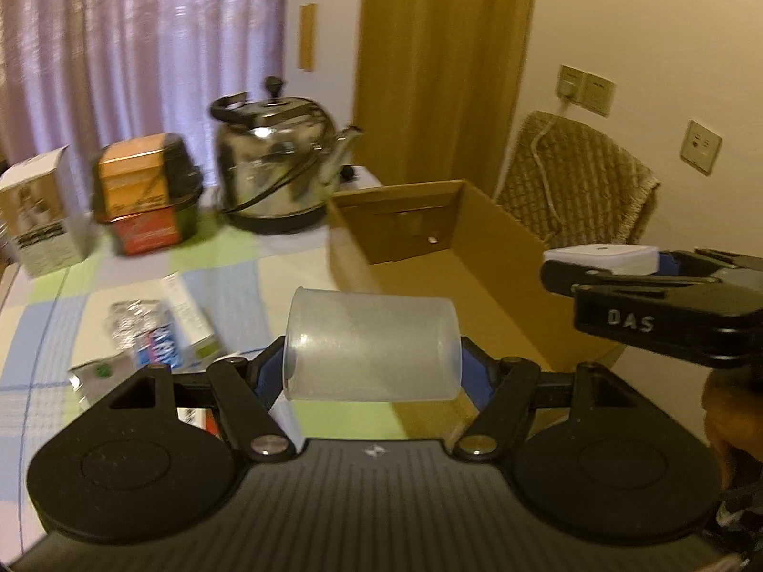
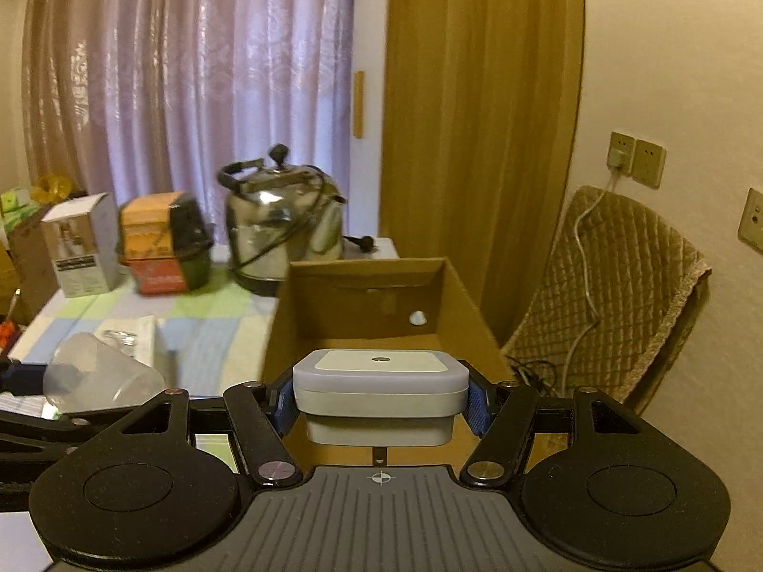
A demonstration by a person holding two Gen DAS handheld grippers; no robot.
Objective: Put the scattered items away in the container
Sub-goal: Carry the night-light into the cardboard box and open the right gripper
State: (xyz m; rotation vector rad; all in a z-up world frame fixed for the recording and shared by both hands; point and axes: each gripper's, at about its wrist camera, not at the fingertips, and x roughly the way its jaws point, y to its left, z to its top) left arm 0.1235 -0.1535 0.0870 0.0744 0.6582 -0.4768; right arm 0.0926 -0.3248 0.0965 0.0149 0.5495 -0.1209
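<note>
My left gripper point(image 1: 374, 357) is shut on a frosted plastic cup point(image 1: 372, 345), held sideways above the table's edge just left of the open cardboard box point(image 1: 496, 248). The right gripper point(image 2: 380, 398) is shut on a white square device point(image 2: 380, 383) and hovers over the box's point(image 2: 469, 305) near end. In the left wrist view the right gripper point(image 1: 601, 264) comes in from the right with the white device point(image 1: 603, 257). The cup point(image 2: 95, 374) also shows at the lower left of the right wrist view. A small white object point(image 2: 417, 318) lies inside the box at its far wall.
On the checked tablecloth point(image 1: 229, 248) lie a foil packet point(image 1: 138, 329), a white tube box point(image 1: 188, 319) and other small packs. Behind stand a steel kettle point(image 1: 281, 167), an orange and black box point(image 1: 143, 190) and a white carton point(image 1: 43, 209). A cushioned chair point(image 2: 615, 295) is at the right.
</note>
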